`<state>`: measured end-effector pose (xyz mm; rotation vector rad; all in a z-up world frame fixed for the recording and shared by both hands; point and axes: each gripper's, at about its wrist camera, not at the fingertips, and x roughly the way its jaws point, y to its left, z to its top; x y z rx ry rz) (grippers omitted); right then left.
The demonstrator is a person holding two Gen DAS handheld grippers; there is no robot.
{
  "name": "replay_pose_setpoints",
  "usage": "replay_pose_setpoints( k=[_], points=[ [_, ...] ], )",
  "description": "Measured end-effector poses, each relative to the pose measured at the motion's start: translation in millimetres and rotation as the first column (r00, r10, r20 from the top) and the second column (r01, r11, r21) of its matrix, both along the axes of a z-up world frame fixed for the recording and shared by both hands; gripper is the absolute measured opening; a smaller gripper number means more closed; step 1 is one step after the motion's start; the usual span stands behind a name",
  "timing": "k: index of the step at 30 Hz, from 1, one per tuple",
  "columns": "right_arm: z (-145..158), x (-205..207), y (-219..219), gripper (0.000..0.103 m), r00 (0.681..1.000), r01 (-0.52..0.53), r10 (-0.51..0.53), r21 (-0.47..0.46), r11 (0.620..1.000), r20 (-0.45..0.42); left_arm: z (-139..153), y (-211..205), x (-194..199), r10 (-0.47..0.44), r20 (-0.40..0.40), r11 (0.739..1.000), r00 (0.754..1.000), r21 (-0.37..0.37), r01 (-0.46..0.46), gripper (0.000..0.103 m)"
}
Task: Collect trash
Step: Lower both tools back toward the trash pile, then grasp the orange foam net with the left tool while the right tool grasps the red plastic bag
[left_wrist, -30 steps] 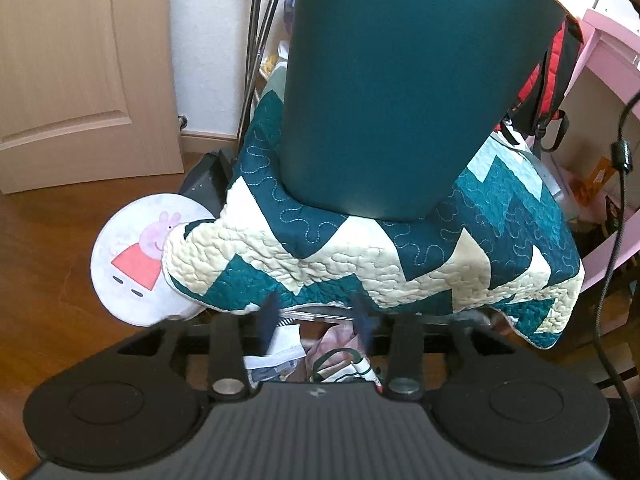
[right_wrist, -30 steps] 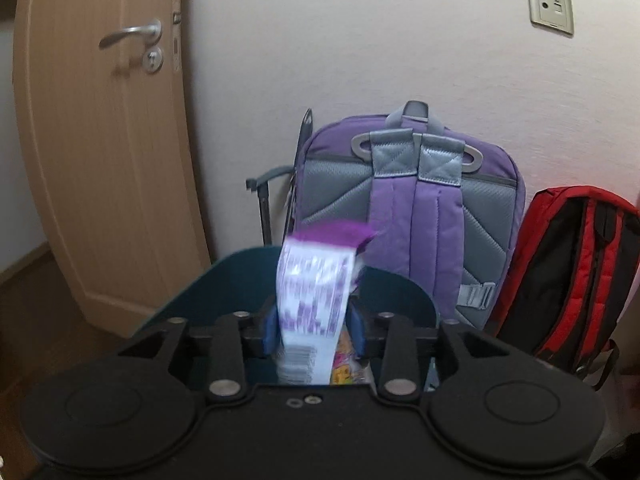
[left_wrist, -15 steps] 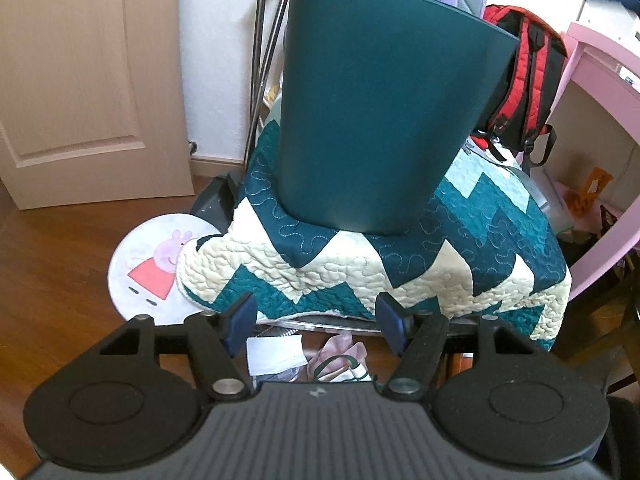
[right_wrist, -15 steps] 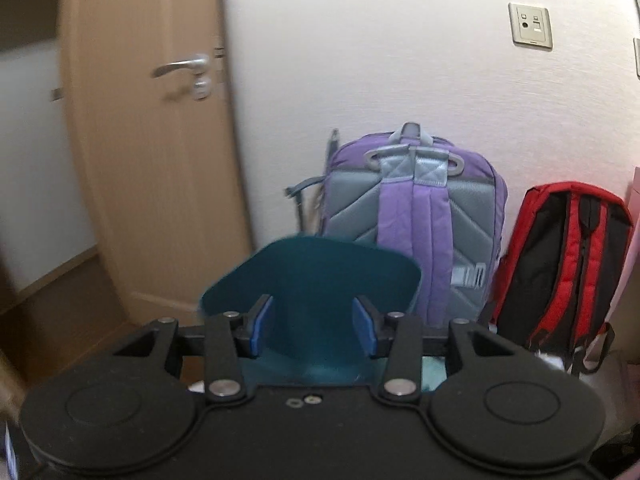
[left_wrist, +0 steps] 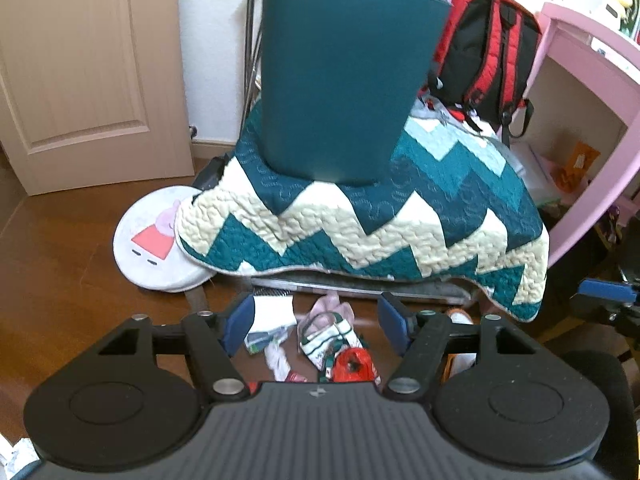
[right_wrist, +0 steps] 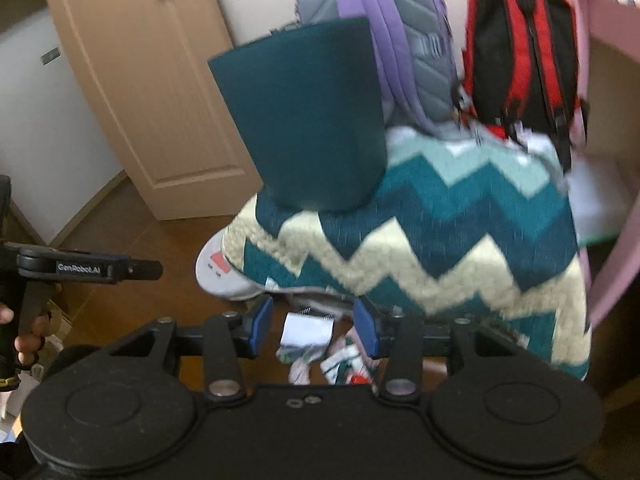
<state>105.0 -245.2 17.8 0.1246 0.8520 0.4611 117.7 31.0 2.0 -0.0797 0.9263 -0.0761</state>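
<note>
A dark teal trash bin (left_wrist: 340, 80) stands on a zigzag quilt (left_wrist: 360, 216); it also shows in the right wrist view (right_wrist: 308, 120). Trash lies on the wood floor in front of the quilt: a white paper piece (left_wrist: 274, 312), a green-white wrapper (left_wrist: 330, 330) and a red wrapper (left_wrist: 354, 364). My left gripper (left_wrist: 316, 324) is open and empty above this pile. My right gripper (right_wrist: 314, 324) is open and empty, above the white paper (right_wrist: 306, 330) and wrappers (right_wrist: 340, 364).
A round Peppa Pig cushion (left_wrist: 152, 244) lies left of the quilt. A wooden door (left_wrist: 80, 72) is at left. A purple backpack (right_wrist: 400, 36) and a red-black backpack (left_wrist: 488, 52) lean behind. A pink shelf (left_wrist: 592, 120) stands at right.
My right gripper let go of the purple wrapper over the bin, then dropped down toward the floor pile. My left gripper opened and pulled back from the quilt.
</note>
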Motion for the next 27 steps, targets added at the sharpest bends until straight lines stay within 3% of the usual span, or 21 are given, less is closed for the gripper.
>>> replay_pose_setpoints(
  k=[2,3,7,13,17,23,27],
  points=[
    [-6.3,-0.1,-0.7,0.045,1.0,-0.002,0.002,0.02,1.0,-0.002,-4.5,-4.6,0.2,-0.007,-0.002,1.0,1.0,0.011,0.007,0.082],
    [-11.3,0.7,-0.1,0.045,1.0,-0.004,0.004,0.027,1.0,-0.005,-7.2,-6.2,1.9,-0.012,-0.003,1.0,1.0,0.014,0.012,0.083],
    [-46.8,9.2,1.9,0.045,0.997,0.013,-0.01,0.032,0.999,-0.073,-32.4,-8.8,22.6,-0.027,-0.055,1.0,0.998,0.011,0.027,0.083],
    [-127.1,37.7,31.7,0.045,0.973,-0.024,0.016,-0.03,0.999,-0.23,-113.4,3.3,67.0,-0.016,-0.213,1.0,0.977,0.021,0.02,0.083],
    [-188.8,63.6,57.8,0.045,0.939,-0.059,0.026,-0.088,0.994,-0.343,-183.0,17.7,103.8,0.004,-0.33,0.998,0.944,0.063,0.018,0.083],
    [-281.7,91.6,97.6,0.045,0.865,-0.161,0.054,-0.174,0.972,-0.499,-277.6,38.3,158.9,0.049,-0.534,0.997,0.844,0.079,-0.008,0.083],
    [-340.6,96.8,116.1,0.045,0.828,-0.23,0.065,-0.231,0.946,-0.557,-333.1,30.4,175.9,-0.027,-0.568,0.978,0.823,0.155,0.139,0.083]
  ],
)
